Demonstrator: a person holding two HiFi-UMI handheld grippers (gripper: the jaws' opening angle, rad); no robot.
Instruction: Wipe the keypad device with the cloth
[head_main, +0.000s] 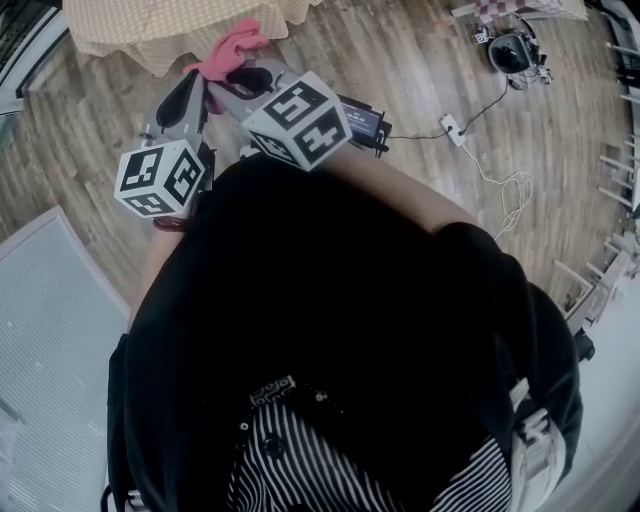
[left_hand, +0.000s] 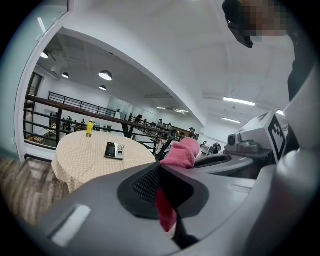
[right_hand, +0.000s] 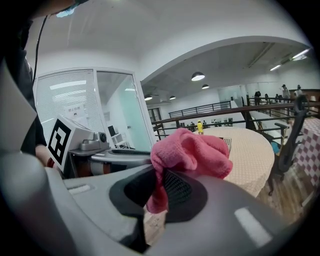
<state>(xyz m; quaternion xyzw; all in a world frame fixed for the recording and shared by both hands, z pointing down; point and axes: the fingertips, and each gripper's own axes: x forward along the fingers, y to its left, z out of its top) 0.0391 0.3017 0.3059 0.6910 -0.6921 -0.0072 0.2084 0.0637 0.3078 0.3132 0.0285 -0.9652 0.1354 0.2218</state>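
The pink cloth (head_main: 237, 44) is bunched where the two gripper tips meet. My left gripper (head_main: 183, 92) is shut, with a strip of the cloth (left_hand: 165, 210) hanging between its pads. My right gripper (head_main: 242, 80) is also shut on the cloth (right_hand: 192, 152), and most of the bundle rises above its jaws. The keypad device (left_hand: 114, 150) lies flat on the round table (left_hand: 82, 155) some way ahead, apart from both grippers. In the right gripper view the keypad device (right_hand: 227, 143) peeks out behind the cloth.
A yellow bottle (left_hand: 90, 127) stands at the far side of the table with its beige cover (head_main: 170, 28). A dark chair (right_hand: 289, 145) stands right of the table. On the wooden floor lie a dark box (head_main: 362, 121) and a cabled power strip (head_main: 453, 128). A railing (left_hand: 75, 107) runs behind.
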